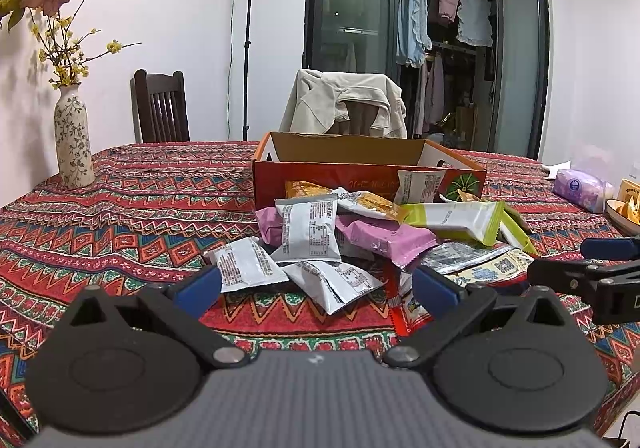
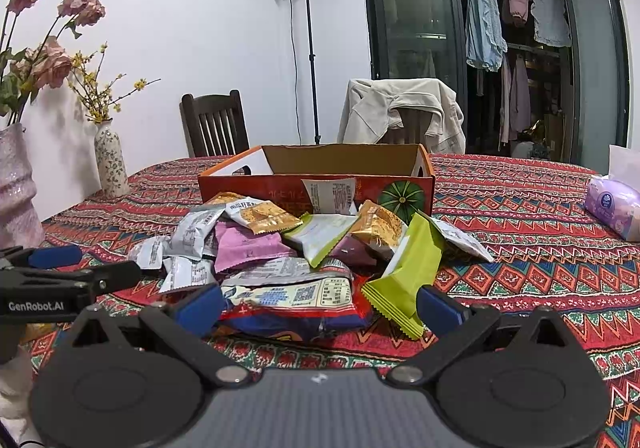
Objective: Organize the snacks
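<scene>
Patterned red tablecloth [image 1: 140,207] covers the tabletop, where a snack pile [image 2: 304,248] lies mid-table, touching an orange box [image 2: 400,189]. Left gripper [image 1: 316,284] and right gripper [image 2: 320,306], both spread wide and empty, face the pile.

Red zigzag tablecloth [image 1: 140,207]; orange box [image 1: 360,177]

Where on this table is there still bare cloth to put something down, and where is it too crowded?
Free: the wide stretch of tablecloth between the flowered vase and the orange box, and the patch between the box and the purple tissue pack. Crowded: the snack pile in front of the box, running right up to both open grippers.
</scene>
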Demonstrator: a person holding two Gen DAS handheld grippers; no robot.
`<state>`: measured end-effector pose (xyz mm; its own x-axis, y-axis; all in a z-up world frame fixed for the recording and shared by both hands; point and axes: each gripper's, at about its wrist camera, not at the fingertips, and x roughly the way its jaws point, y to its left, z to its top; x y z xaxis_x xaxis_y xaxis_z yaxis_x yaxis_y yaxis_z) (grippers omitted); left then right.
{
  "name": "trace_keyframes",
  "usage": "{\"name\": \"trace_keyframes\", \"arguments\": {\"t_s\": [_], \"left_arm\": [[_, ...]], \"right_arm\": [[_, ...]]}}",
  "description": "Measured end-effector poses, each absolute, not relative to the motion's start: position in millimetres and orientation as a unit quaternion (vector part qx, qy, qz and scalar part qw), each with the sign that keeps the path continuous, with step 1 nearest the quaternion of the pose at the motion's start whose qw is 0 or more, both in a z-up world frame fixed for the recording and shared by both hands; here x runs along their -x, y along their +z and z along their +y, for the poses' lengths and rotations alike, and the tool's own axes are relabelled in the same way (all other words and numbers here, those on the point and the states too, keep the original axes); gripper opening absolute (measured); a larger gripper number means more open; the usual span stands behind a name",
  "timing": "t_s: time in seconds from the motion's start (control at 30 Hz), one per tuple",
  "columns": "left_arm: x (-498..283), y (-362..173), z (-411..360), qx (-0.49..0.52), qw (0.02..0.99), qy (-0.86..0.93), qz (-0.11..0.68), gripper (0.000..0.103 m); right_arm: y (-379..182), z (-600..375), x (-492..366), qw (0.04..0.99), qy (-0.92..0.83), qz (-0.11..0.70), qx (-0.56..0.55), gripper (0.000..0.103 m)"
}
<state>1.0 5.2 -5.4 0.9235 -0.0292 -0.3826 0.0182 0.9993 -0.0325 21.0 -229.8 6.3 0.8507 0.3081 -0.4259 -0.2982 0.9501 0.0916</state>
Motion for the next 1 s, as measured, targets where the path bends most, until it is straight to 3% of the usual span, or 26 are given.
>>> {"name": "trace_keyframes", "arguments": {"t_s": [1.0], "left_arm": [[-3.5, -4.7, 5.6, 0.018, 0.981, -0.015, 0.192, 0.103]], "right_arm": [[4.3, -229.1, -23.5, 0.961, 0.160, 0.227, -0.013, 0.103]]}}
